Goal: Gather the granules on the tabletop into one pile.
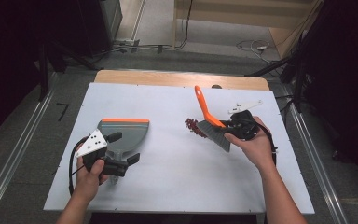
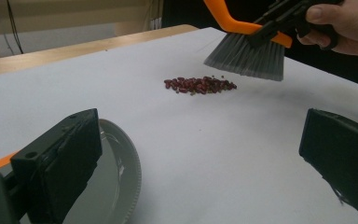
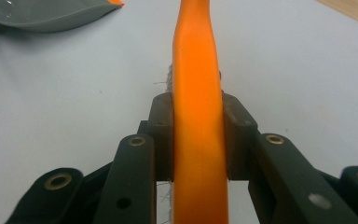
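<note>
Right gripper clamped on brush handle, bristles raised just beside beans for sweeping toward dustpan; left gripper apart above pan handle, likely to steady it on counter.

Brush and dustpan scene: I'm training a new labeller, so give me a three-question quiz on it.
1. True or false: the right claw is shut on the brush.
2. The beans lie: A) in the dustpan; B) on the table beside the bristles; C) on the floor.
3. Fill in: the left claw is ___, its jaws wide apart.

Key: 1 true; 2 B; 3 open.
</note>
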{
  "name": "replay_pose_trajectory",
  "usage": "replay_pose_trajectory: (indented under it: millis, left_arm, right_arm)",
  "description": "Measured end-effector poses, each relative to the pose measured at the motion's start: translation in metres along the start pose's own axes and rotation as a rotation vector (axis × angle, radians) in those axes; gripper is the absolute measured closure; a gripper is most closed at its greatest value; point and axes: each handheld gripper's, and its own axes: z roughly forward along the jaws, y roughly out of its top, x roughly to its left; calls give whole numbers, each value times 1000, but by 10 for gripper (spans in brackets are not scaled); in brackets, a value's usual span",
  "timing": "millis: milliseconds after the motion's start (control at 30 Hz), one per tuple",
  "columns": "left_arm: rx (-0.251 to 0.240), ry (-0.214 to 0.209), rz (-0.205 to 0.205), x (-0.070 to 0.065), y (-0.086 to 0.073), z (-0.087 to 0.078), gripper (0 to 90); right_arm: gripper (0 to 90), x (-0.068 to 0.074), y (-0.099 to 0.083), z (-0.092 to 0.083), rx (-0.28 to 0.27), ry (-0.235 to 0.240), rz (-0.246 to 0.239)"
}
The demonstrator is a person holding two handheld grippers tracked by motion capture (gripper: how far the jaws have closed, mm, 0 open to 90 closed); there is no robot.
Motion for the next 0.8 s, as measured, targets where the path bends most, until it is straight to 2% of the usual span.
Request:
replay_pose_trajectory:
  millis: [467,633,800]
  left_arm:
    - [-6,7,-3,0,-1,-1,0]
    - [-24,23,4,0,-2,-2,0]
    - [-29,29,-3,1,-4,-2,0]
  right_arm:
    - [684,-12,-60,-39,-50,-16,139]
    - [684,-16,-80,-52,-78,-3,204]
    - [683,-21,-95,-64,-94,-22,245]
